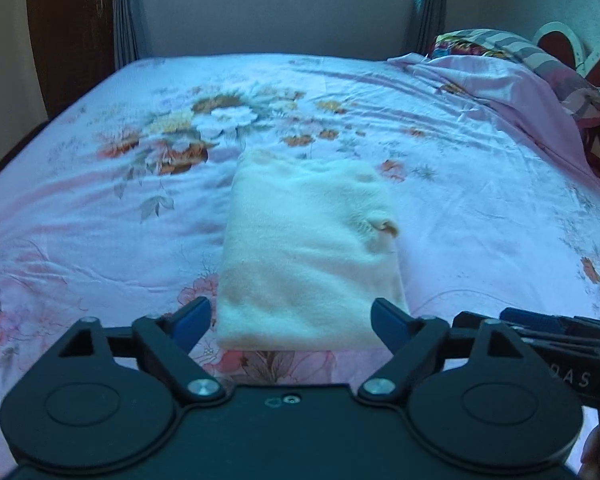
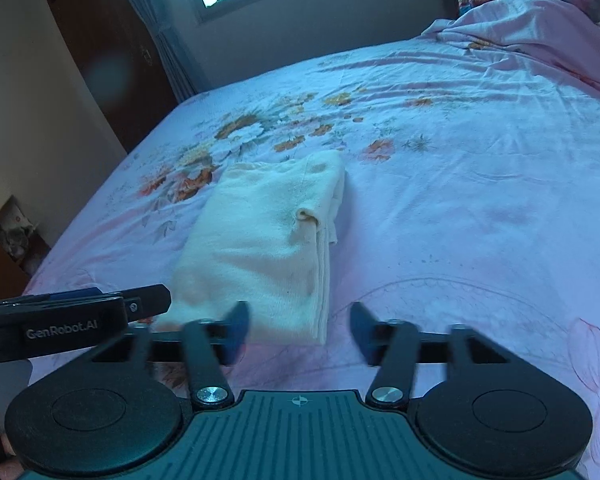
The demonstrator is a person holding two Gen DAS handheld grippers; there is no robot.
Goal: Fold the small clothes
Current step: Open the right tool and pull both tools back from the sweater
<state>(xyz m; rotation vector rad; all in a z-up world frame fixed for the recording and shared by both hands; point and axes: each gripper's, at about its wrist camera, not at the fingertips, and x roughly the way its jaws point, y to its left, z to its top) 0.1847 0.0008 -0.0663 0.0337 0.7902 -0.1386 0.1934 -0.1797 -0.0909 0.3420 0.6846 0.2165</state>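
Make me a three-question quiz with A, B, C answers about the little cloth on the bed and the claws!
1. Where does the folded cream cloth lie?
A. on the flowered pink bedsheet
B. on the windowsill
C. on a wooden chair

2. How many folded cloths are on the bed?
A. three
B. one
C. five

3. How does the left claw stand?
A. shut on the cloth
B. shut on a pillow
C. open, holding nothing

Answers:
1 A, the sheet's flowers show all around the cloth.
2 B, both views show a single cream bundle.
3 C, its blue fingers stand wide apart with the cloth's near edge lying free on the bed beyond them; the right claw is open too, also holding nothing.
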